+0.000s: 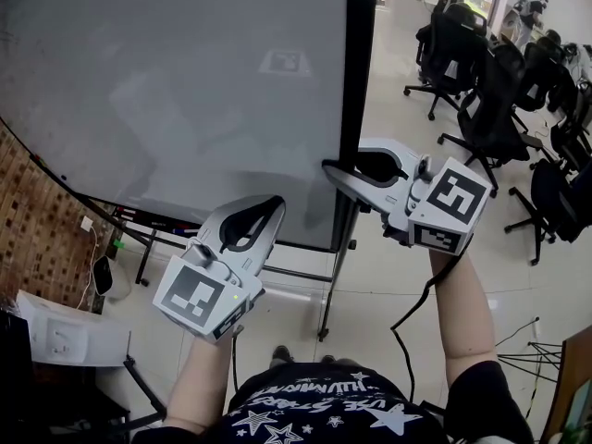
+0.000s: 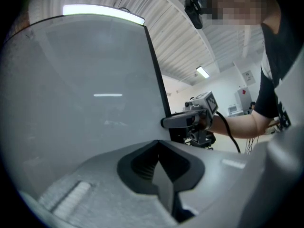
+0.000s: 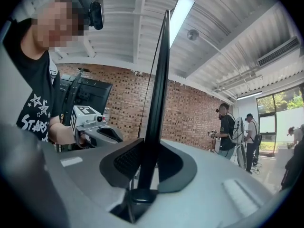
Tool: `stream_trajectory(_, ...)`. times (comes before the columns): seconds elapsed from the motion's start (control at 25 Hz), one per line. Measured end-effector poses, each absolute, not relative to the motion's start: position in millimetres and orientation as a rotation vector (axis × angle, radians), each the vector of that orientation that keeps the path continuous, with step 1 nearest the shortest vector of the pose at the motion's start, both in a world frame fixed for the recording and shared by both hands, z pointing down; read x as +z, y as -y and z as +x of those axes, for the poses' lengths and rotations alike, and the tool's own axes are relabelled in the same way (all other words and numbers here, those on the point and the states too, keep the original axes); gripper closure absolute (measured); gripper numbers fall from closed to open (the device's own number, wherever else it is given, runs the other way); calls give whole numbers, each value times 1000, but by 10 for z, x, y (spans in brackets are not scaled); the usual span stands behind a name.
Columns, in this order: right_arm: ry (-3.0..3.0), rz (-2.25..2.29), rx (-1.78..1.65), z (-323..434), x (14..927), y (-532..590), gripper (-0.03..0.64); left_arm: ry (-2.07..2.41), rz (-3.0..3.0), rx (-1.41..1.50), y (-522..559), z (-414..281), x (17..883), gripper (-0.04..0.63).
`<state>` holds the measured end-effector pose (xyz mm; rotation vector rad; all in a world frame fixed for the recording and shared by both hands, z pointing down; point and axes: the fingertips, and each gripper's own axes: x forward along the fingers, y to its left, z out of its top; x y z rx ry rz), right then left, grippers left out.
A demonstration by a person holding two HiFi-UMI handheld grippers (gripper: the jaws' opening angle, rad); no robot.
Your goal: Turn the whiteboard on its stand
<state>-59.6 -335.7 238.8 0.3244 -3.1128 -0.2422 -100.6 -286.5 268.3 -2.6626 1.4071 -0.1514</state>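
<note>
Pale floor tiles [image 1: 407, 276] and a brick wall [image 1: 28, 211] are seen around the whiteboard [image 1: 185, 91], which stands on a dark wheeled stand [image 1: 333, 276] and fills most of the head view. The right gripper [image 1: 344, 160] is held level at the board's black right-hand edge, and in the right gripper view its jaws are seen pinched on that edge [image 3: 159, 80], which runs upright between the two dark pads. The left gripper [image 1: 273, 206] is held level in front of the board's grey face, near its lower part; in the left gripper view its jaws are seen pressed together with nothing between them, and whether the tips touch the face [image 2: 85, 103] cannot be told. A black cable [image 1: 412, 313] hangs from the right gripper down past the forearm. Along the board's lower edge a narrow ledge [image 1: 139, 215] is visible, bearing small items that are too small to be named. Black office chairs [image 1: 490, 91] are grouped on the tiles beyond the board's right side. The board's top is cut off in the head view. Under a white ribbed ceiling with a long strip light [image 3: 180, 11], people [image 3: 228, 127] are seen standing far off by the brick wall.
</note>
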Motion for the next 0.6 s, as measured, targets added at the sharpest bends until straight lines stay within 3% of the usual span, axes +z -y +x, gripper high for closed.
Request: stream_trajectory(0.6,3127,297,-231,-527,2394,3017,543,-1341,-2678,-173,2704,-845,2779,591)
